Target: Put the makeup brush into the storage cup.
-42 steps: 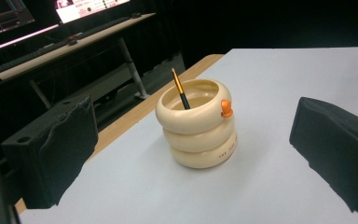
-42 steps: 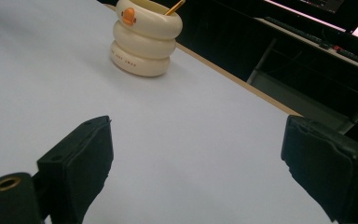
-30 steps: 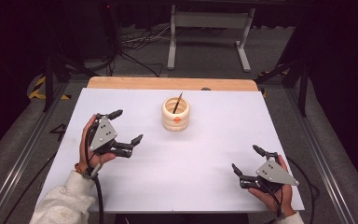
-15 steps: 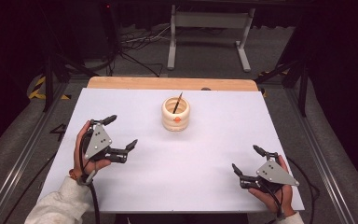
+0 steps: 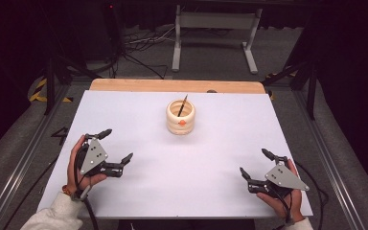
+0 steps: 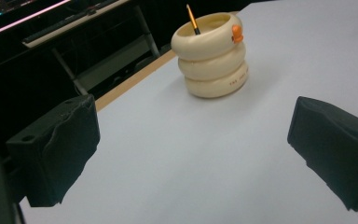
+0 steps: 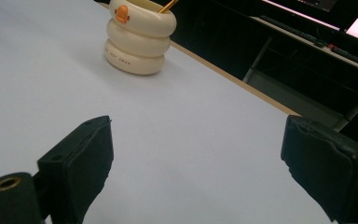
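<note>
The left gripper (image 5: 116,145) has moved back toward the person, in the 7 o'clock direction over the tabletop (image 5: 191,182), so it is now farther from the cream pen holder (image 5: 180,117); its jaws have stayed wide apart

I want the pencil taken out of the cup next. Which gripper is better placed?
Probably the left. The left gripper sits nearer the cream cup than the right gripper, which rests by the near right corner. Both are open and empty; the pencil leans upright.
</note>
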Available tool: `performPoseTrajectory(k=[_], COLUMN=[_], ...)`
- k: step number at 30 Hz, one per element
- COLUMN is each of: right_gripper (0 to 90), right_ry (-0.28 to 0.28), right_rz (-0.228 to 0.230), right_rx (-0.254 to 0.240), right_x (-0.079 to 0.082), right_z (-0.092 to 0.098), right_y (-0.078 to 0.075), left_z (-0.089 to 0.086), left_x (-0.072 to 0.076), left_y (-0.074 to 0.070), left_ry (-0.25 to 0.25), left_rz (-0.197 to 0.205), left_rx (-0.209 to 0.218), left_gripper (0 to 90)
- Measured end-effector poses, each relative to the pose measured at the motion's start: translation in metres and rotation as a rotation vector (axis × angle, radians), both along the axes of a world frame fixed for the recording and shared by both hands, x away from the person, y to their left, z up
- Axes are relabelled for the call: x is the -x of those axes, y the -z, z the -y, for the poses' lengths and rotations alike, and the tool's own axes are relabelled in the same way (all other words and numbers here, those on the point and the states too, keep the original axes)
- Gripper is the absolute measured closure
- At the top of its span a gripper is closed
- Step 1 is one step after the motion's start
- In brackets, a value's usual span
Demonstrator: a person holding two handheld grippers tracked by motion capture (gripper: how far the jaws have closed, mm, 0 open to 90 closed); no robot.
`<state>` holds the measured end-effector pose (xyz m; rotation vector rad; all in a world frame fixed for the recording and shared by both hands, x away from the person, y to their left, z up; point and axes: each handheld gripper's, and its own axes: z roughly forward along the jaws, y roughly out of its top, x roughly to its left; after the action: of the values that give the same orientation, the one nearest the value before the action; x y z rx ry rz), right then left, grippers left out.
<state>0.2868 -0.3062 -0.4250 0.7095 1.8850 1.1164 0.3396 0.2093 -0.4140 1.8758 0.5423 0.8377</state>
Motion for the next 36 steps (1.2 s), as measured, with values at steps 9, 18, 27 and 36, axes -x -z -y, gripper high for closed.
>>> performPoseTrajectory(k=[9,18,27,36], right_gripper=[10.0,10.0,10.0,10.0], right_ry=[-0.007,-0.012,-0.015,-0.022], right_rz=[-0.009,-0.012,-0.013,-0.018], right_rx=[0.001,0.008,0.014,0.026], right_x=[0.000,0.000,0.000,0.000], right_z=[0.000,-0.001,-0.004,-0.007], right_y=[0.001,0.002,0.002,0.004], left_z=[-0.011,-0.026,-0.042,-0.056], left_x=[0.006,0.010,0.015,0.021], left_y=[0.007,0.019,0.026,0.034], left_ry=[-0.018,-0.045,-0.064,-0.075], left_rz=[-0.020,-0.050,-0.088,-0.127], left_rx=[-0.009,-0.046,0.000,0.046], left_gripper=[3.4,3.4,3.8,4.3])
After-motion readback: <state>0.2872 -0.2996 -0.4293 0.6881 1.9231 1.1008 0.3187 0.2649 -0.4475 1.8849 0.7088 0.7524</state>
